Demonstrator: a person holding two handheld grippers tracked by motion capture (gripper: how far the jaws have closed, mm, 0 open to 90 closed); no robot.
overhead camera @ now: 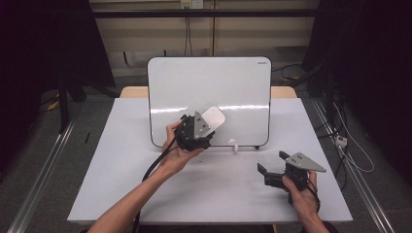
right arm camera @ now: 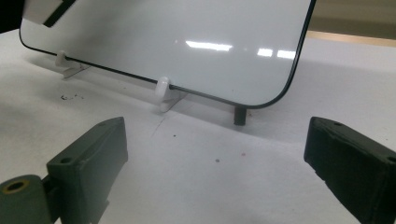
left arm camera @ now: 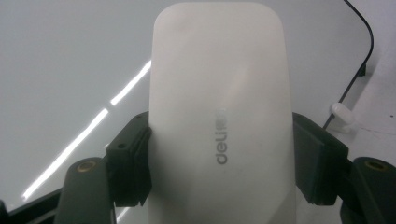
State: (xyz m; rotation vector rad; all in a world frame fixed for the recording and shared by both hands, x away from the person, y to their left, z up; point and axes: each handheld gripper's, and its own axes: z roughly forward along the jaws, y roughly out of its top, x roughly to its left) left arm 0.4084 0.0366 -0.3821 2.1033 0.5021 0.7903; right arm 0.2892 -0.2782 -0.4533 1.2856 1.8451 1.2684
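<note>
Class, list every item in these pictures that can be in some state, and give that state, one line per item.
Whiteboard: propped upright on the table, surface wiped blank.
White eraser: clamped between the left gripper's jaws, held at the board.
Left gripper: shut on the eraser, raised off the table.
Right gripper: open, holding nothing, low over the table.
White support clip: gripping the board's bottom edge.

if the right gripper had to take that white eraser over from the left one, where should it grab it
Probably the free rounded end of the white eraser, pinching its two long edges. The left gripper already clamps the lower half across those edges, so only the upper half juts clear. The right gripper, open over the table, would come from the whiteboard side.
</note>
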